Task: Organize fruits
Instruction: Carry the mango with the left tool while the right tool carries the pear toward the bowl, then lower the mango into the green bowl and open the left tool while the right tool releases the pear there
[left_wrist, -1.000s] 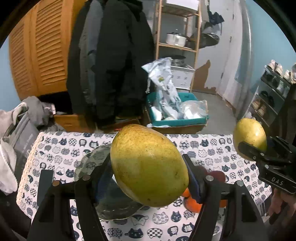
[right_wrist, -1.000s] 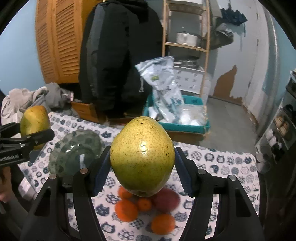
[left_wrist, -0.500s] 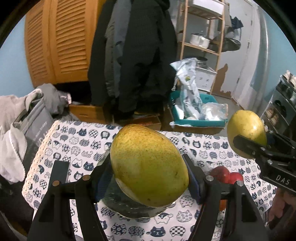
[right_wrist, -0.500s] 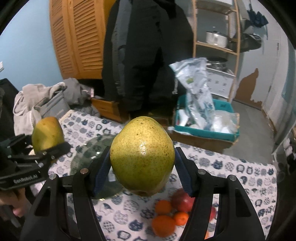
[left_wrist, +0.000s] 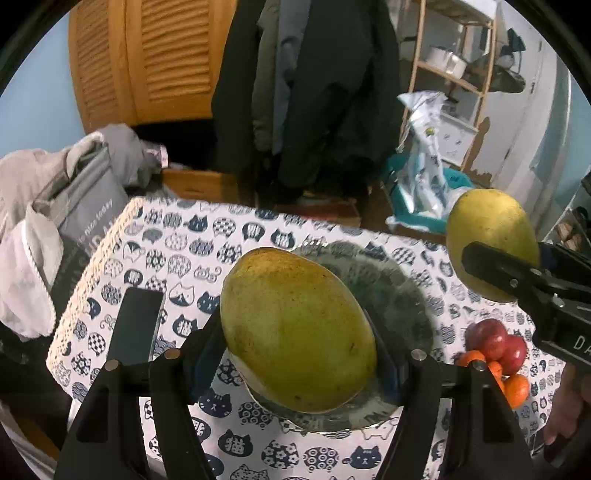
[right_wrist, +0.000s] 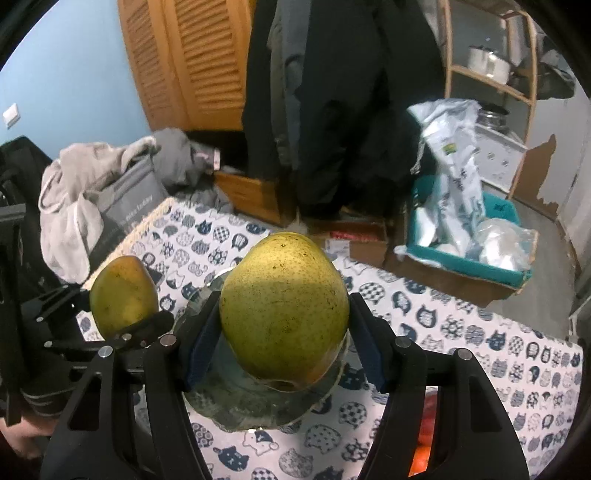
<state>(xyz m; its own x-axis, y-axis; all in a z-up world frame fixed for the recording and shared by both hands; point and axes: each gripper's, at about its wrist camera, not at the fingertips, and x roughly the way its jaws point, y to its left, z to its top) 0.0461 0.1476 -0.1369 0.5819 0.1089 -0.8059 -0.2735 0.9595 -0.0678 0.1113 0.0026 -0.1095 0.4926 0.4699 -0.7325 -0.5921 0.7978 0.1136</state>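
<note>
Mangoes (left_wrist: 299, 332), 2, yellow-green, speckled, gripper-clamped

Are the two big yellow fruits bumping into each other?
Apart. The left wrist view shows the left mango and the right mango with tablecloth and plate visible between them.

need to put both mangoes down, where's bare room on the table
The glass plate looks bare. Bare cloth lies between the phone and the plate, and along the table's far edge. Crowded beside the plums and oranges.
</note>
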